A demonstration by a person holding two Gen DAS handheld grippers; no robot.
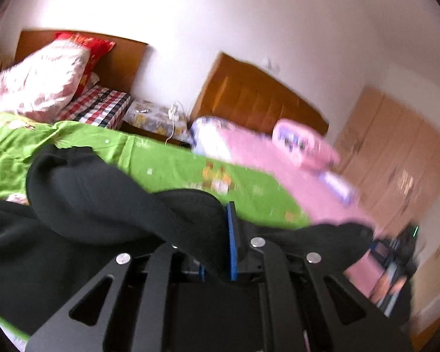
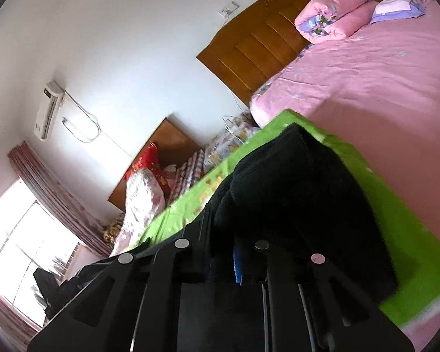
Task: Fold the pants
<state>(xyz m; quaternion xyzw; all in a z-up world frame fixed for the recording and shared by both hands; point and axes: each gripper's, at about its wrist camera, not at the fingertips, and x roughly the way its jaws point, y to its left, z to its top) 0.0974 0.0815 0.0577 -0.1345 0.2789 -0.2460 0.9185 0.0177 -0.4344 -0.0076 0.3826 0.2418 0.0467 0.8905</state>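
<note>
Left gripper (image 1: 220,243) clamps black pants (image 1: 108,193) above green sheet (image 1: 167,161). Right gripper (image 2: 223,252) also pinches the pants (image 2: 293,193), fabric bunched between fingers.

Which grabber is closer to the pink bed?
Right, probably. The right gripper, clamping the black pants, sits beside the pink bed; the left gripper sees it farther off.
</note>
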